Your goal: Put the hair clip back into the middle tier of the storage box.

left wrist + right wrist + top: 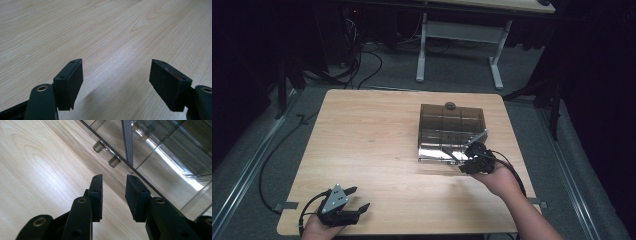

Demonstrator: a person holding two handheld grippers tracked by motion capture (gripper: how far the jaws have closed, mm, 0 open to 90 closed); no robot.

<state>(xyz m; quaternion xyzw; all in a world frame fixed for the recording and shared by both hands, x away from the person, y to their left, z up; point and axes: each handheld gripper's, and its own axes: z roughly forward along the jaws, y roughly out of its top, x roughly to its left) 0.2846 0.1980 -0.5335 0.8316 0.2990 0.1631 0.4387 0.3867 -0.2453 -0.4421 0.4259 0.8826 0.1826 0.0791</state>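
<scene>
Smoked clear plastic box (451,131) sits on the right half of the wooden table (362,145), long axis running left to right across it, lid down, a small dark knob (450,105) at its far top edge. Right gripper (472,157) is at the box's near right corner, jaws parted with nothing between the pads. In the right gripper view (113,182) the near edge of the lid runs diagonally just ahead of the tips, and a small clear cylindrical handle (106,153) juts from that edge, a little forward and left of the jaws. So the handle lies ahead-left; judged next move is a short advance with the gap lined across it. Left gripper (357,197) rests well apart at the near left corner, jaws wide and empty (116,75). Right hand is clearly nearer.
</scene>
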